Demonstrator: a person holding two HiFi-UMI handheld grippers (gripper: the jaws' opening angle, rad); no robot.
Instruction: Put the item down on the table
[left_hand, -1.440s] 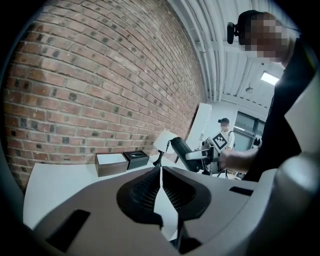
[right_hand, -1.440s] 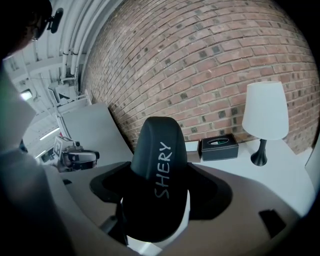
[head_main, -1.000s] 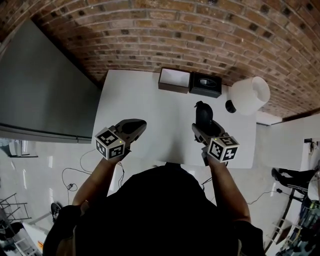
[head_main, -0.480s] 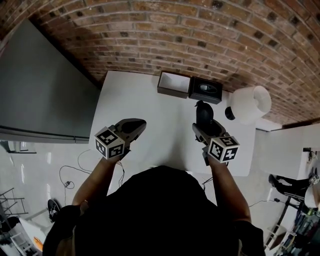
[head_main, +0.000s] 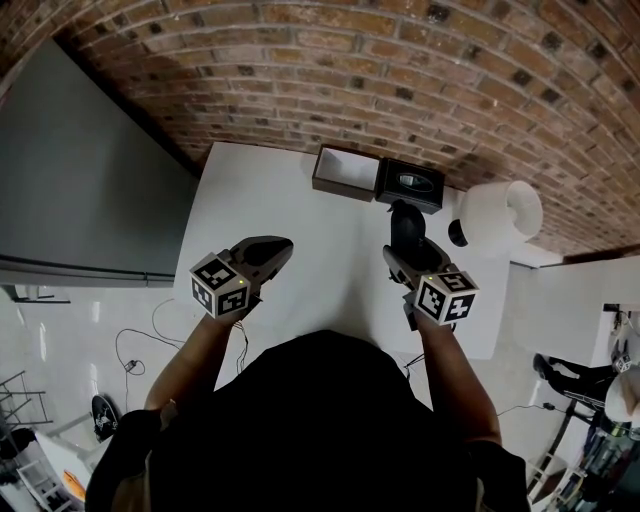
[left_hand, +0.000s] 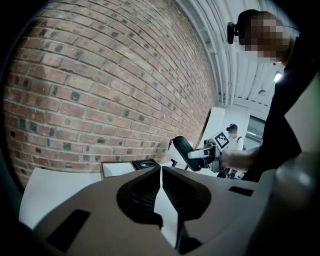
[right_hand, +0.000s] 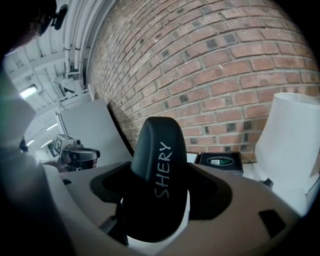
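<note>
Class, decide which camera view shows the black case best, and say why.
The right gripper view: the black case fills the centre, clamped between the jaws, its SHERY lettering legible. The head view shows the case small from above; the left gripper view shows the case distant, side-on.

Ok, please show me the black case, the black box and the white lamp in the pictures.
black case (right_hand: 150, 165), right gripper view, front face by the lettering.
black box (head_main: 411, 182), head view, middle of its top.
white lamp (head_main: 497, 212), head view, side of its shade.
</note>
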